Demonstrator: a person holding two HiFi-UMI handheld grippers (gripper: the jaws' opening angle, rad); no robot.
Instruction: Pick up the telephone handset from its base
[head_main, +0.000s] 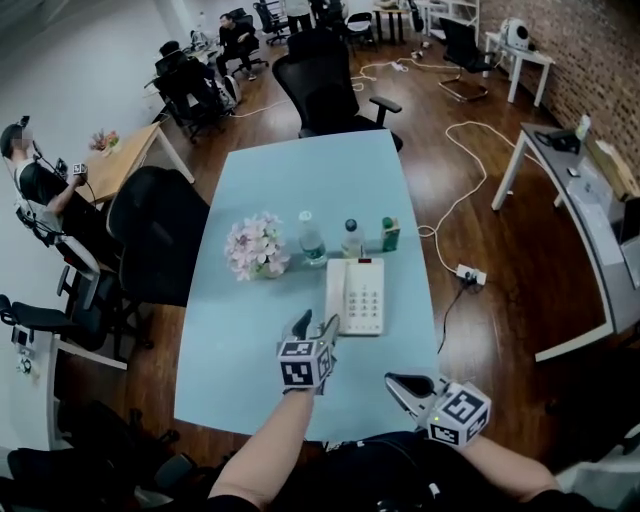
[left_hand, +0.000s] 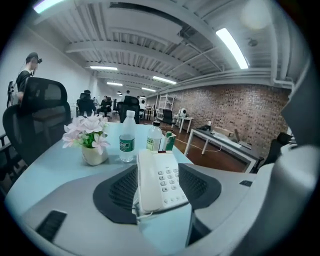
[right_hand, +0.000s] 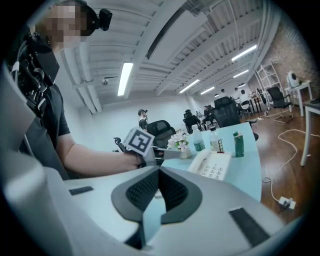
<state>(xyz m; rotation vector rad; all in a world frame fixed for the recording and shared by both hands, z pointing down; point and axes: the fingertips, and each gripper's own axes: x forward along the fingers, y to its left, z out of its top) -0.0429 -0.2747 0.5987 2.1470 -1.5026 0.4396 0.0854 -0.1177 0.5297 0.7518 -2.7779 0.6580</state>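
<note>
A white telephone (head_main: 358, 297) lies on the light blue table (head_main: 240, 350), its handset (head_main: 337, 293) resting in the cradle along the left side of the base. My left gripper (head_main: 315, 324) hovers just in front of the phone's near left corner, open and empty. In the left gripper view the handset (left_hand: 148, 177) lies straight ahead, between the two spread pads (left_hand: 117, 192). My right gripper (head_main: 393, 381) is at the table's near right edge, shut on nothing; its pads (right_hand: 145, 192) meet in the right gripper view, with the phone (right_hand: 212, 165) farther ahead.
Behind the phone stand a pot of pink flowers (head_main: 256, 246), two water bottles (head_main: 311, 241) and a green carton (head_main: 390, 234). Black office chairs (head_main: 158, 232) stand at the table's left and far end. A power strip (head_main: 470, 273) and cable lie on the floor to the right.
</note>
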